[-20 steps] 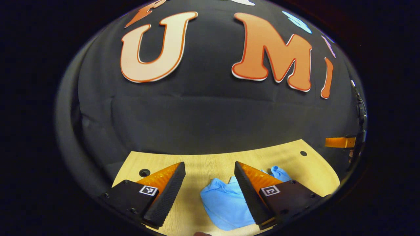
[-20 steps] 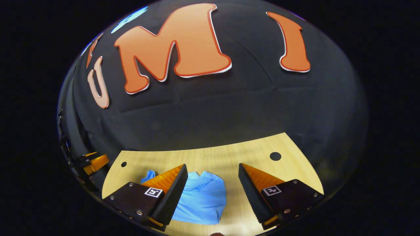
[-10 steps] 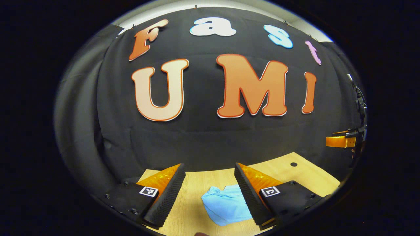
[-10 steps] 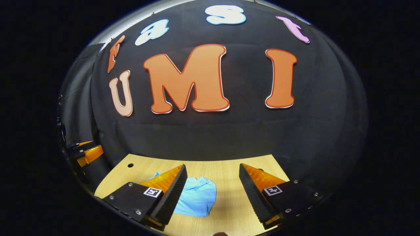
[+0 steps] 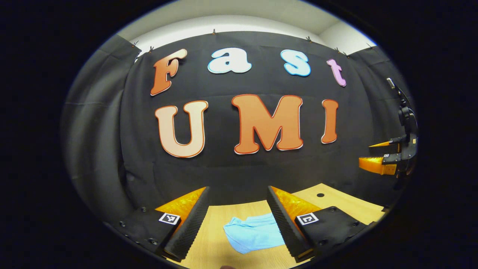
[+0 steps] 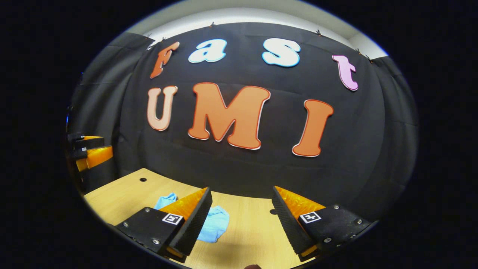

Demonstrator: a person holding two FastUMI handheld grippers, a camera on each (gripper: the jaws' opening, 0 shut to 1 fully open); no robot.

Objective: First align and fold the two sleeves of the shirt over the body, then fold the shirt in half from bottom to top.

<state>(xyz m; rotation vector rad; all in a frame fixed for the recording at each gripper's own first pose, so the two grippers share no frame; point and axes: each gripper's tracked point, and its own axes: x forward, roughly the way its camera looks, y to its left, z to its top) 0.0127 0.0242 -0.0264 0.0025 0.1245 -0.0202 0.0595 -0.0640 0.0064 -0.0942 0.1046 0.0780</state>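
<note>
A light blue shirt [image 5: 252, 233] lies bunched and folded on the wooden table [image 5: 343, 205]. In the left gripper view my left gripper [image 5: 237, 207] hangs open above the table, the shirt below and between its fingers, partly hidden by the right finger. In the right gripper view the shirt [image 6: 214, 228] lies low left, partly behind the left finger of my right gripper [image 6: 241, 207], which is open and holds nothing. The right gripper [image 5: 381, 158] shows at the far right of the left gripper view, and the left gripper [image 6: 89, 151] at the far left of the right gripper view.
The black cloth wall stands just behind the table's far edge. Small round holes mark the tabletop [image 6: 143, 179] [image 5: 320, 195]. A pale ceiling strip [image 6: 242, 15] runs above the cloth.
Both grippers have risen and pulled back from the shirt, tilting up, so the shirt looks smaller and more of the wall and ceiling shows. Both stay open; the shirt lies still.
</note>
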